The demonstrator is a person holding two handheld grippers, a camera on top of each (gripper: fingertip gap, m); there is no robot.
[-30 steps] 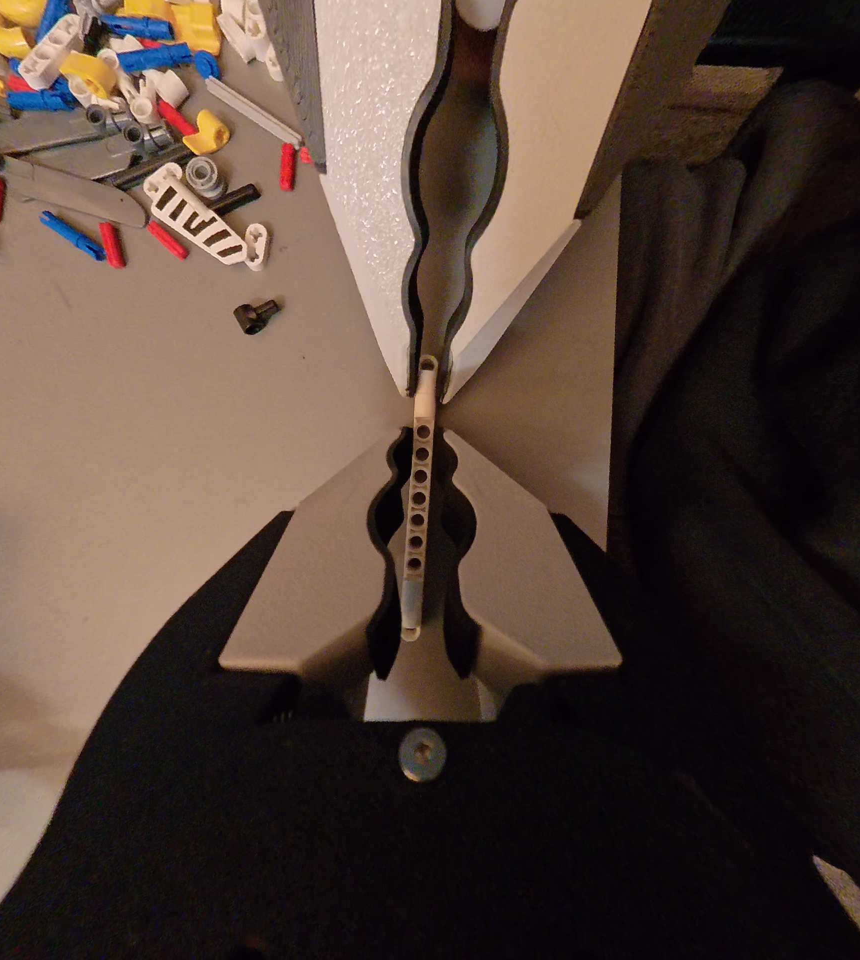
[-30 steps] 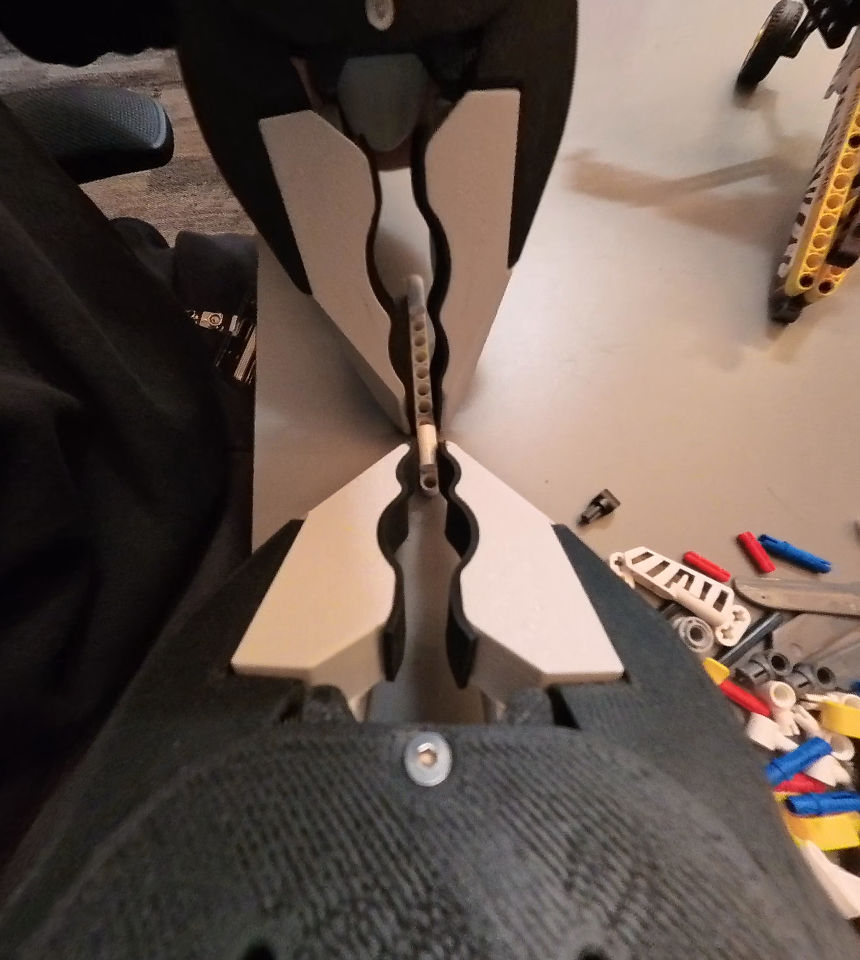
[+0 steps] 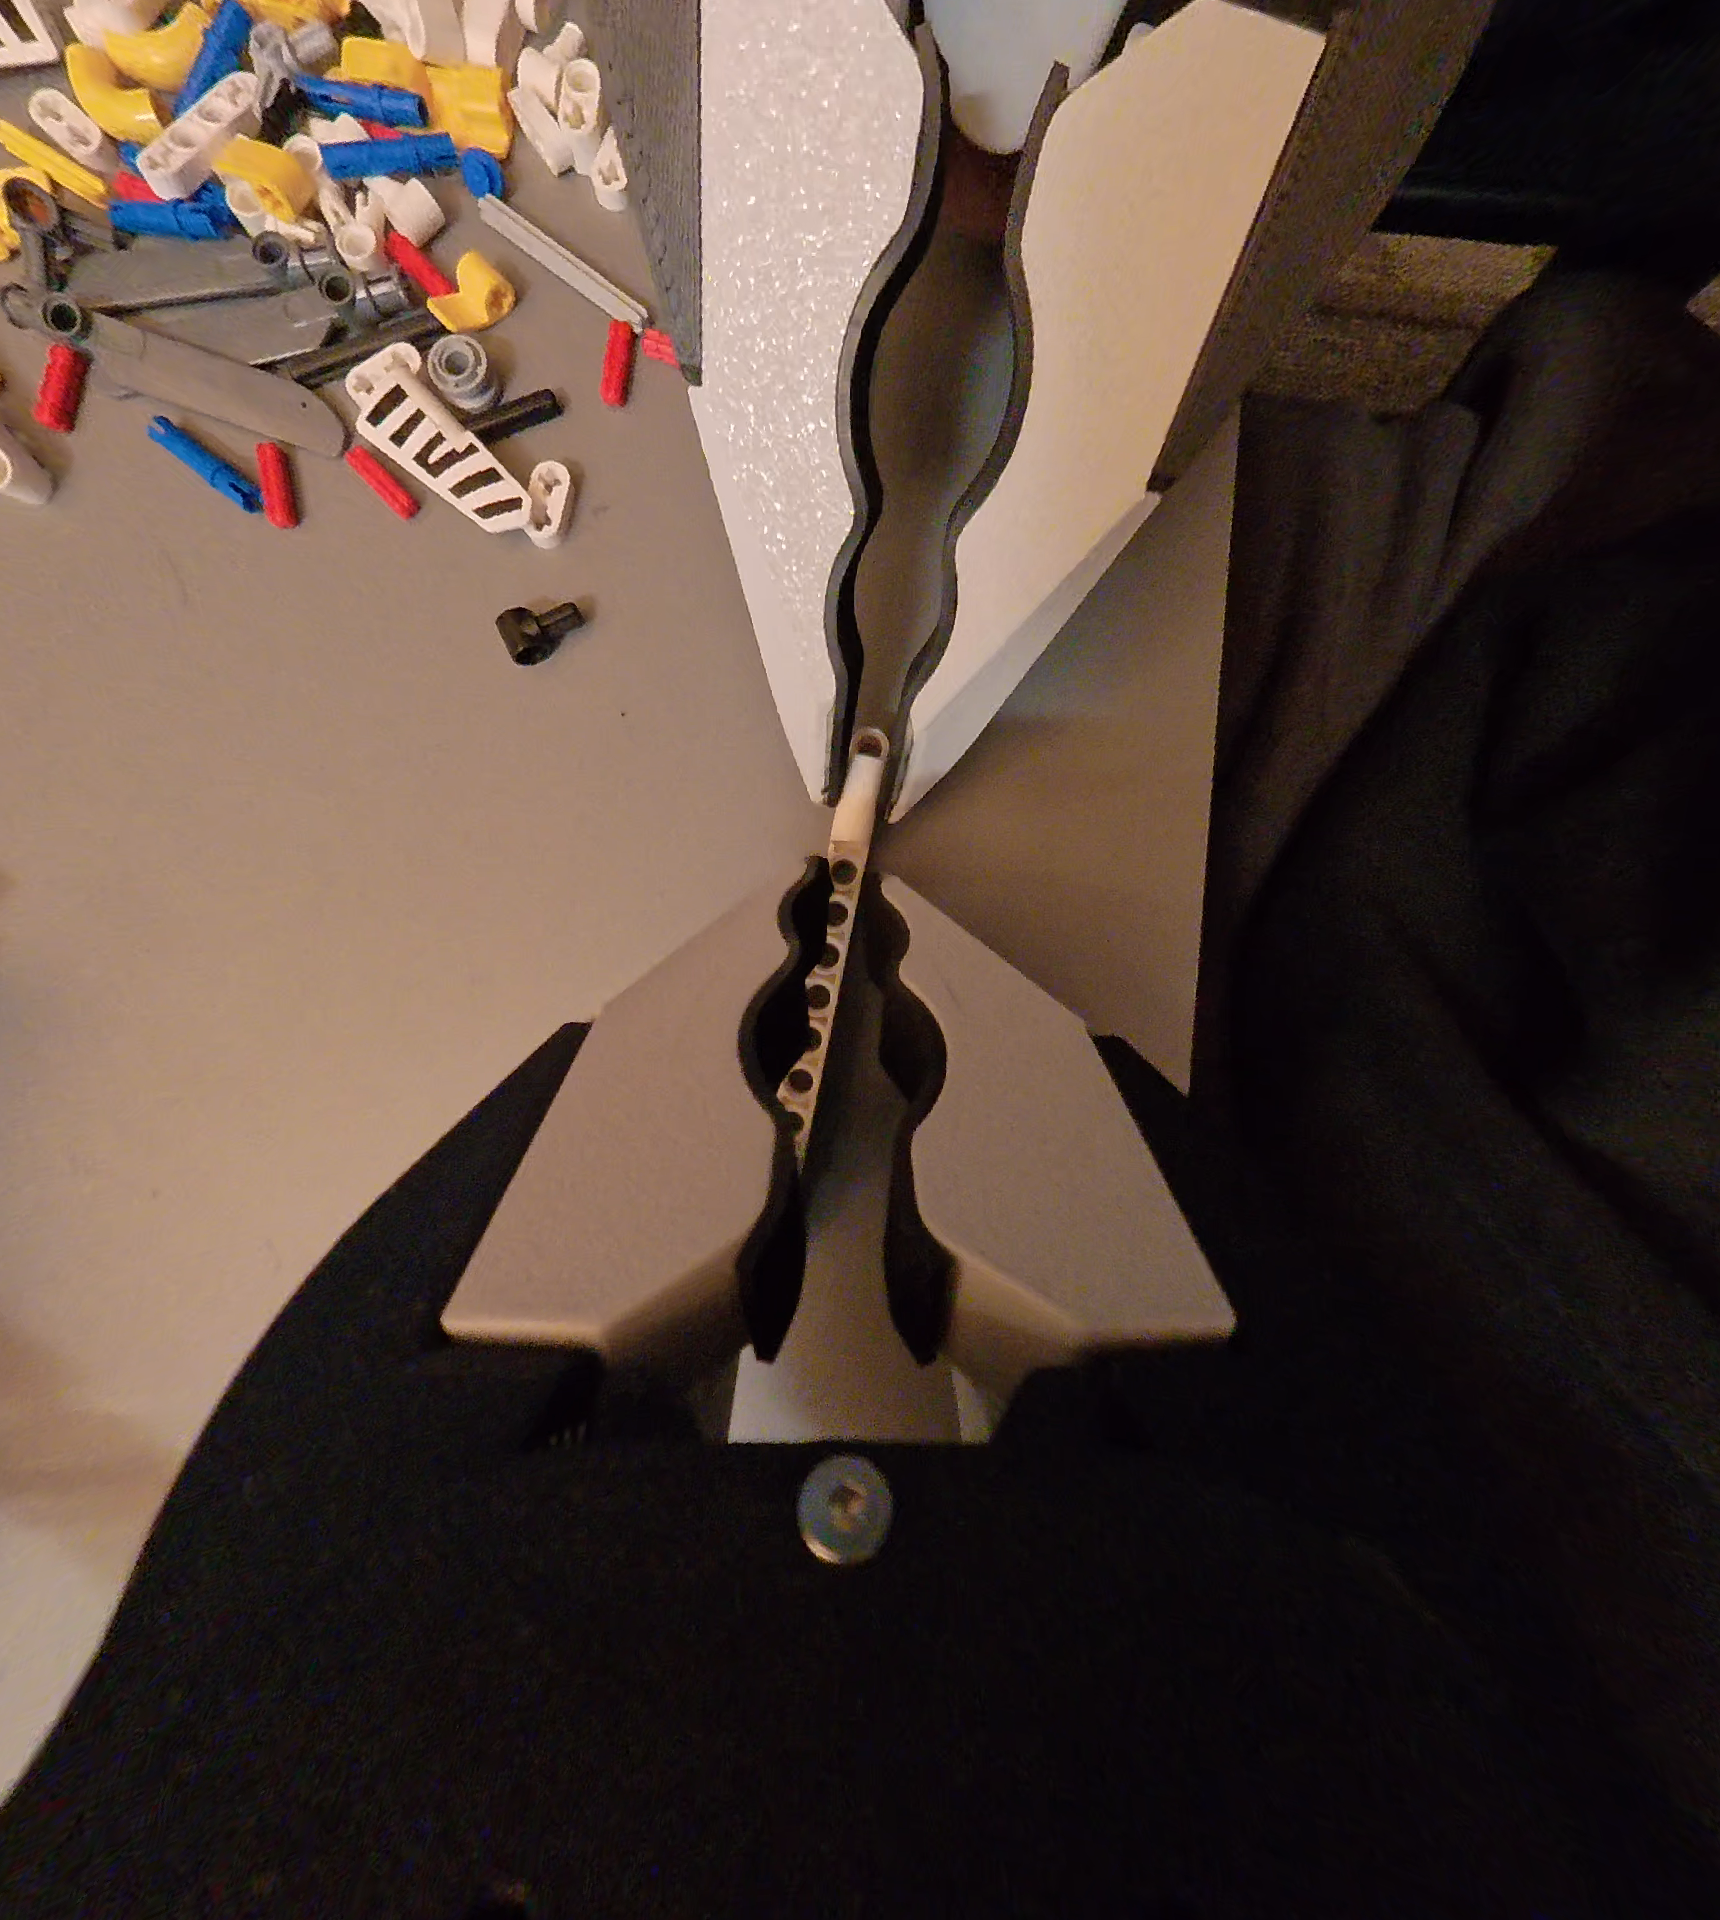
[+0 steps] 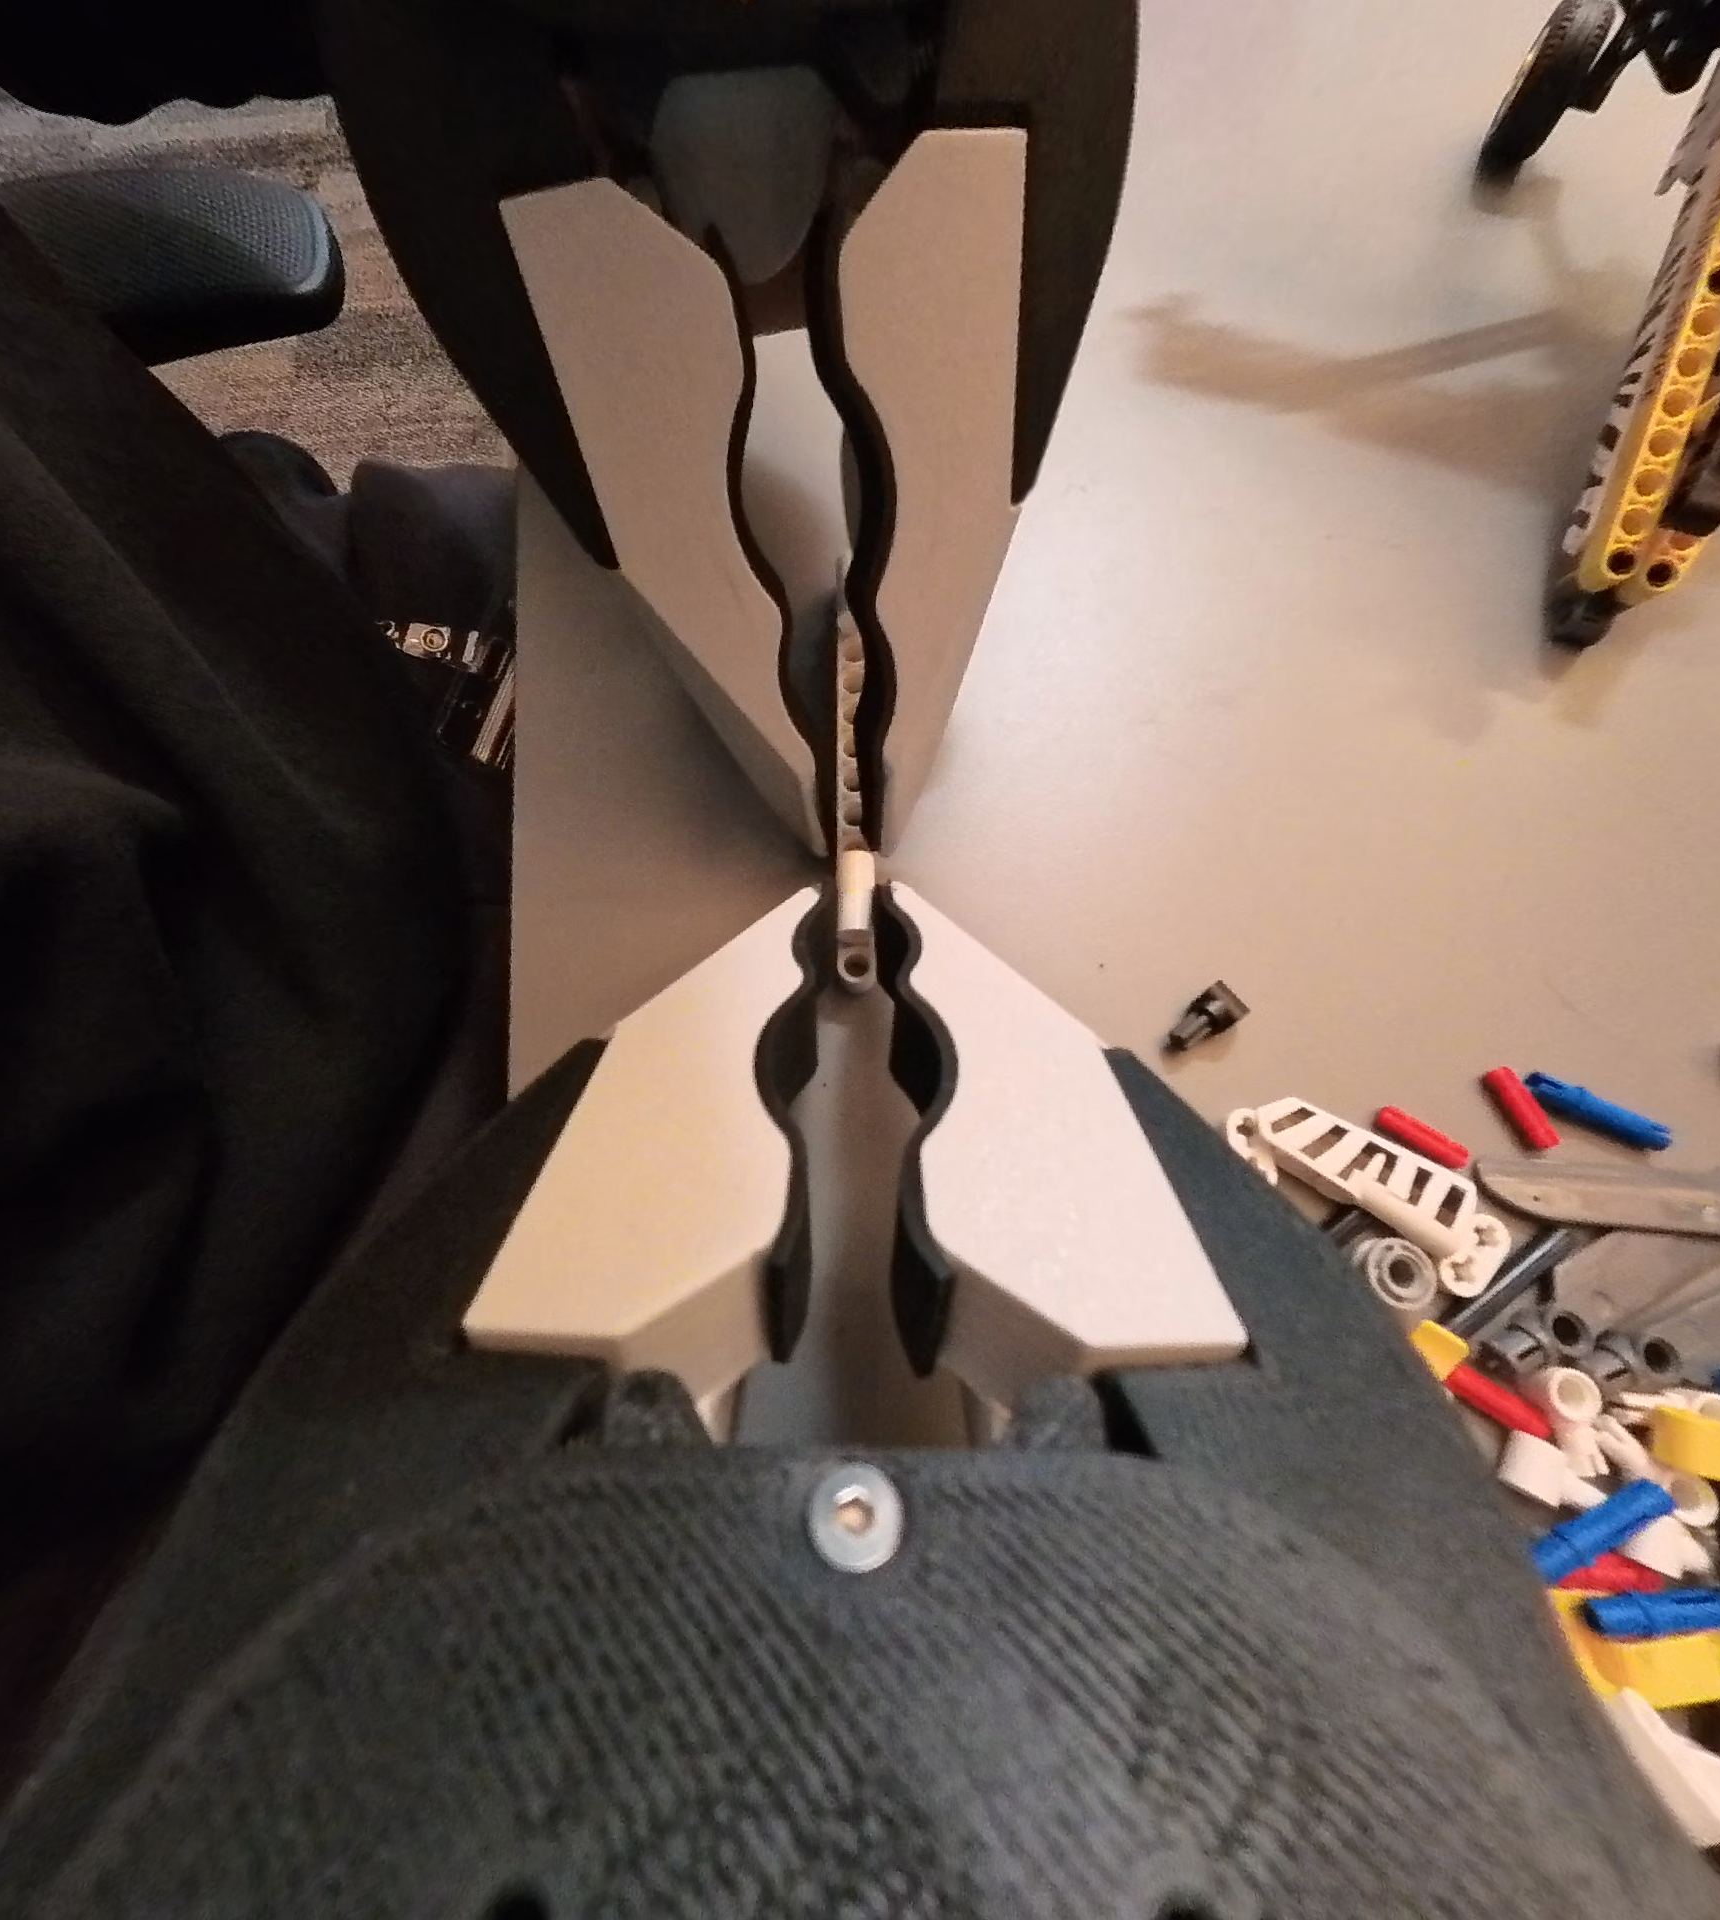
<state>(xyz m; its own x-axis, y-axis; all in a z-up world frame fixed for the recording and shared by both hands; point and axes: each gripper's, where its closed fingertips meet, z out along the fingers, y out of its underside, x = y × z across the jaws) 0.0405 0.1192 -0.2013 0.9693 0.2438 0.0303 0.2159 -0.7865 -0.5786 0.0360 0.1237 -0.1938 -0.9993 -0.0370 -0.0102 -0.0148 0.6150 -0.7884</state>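
Tongs on the left (image 3: 845, 878) are narrow and clamped on a pale holed beam (image 3: 814, 1039), which runs slantwise down the slot between the pads with its far end poking out past the tips. Facing them tip to tip, the right tongs (image 4: 854, 896) are also narrow, pinching a small white connector (image 4: 852, 951). It sits against the beam's end, so the two pieces meet in the small space between the two sets of tips, above the counter's near edge. The grey counter (image 3: 264, 831) spreads out to the left in the left wrist view. A lone black pin (image 3: 539, 631) lies near the tongs, with a white striped panel (image 3: 451, 457) and a long grey blade part (image 3: 212, 379) farther off. Beyond those is a loose pile of parts (image 3: 243, 156) in blue, yellow, red and white. In the right wrist view a yellow-beamed model (image 4: 1708, 343) stands well apart at far right, with a black wheel (image 4: 1562, 73) behind it. A person's dark garment (image 3: 1562, 935) fills the side off the counter, a metal clip (image 4: 451, 665) shows on it, and a chair armrest (image 4: 191, 249) lies beyond. No brand, label or legible writing can be made out; the panel carries only black stripes.
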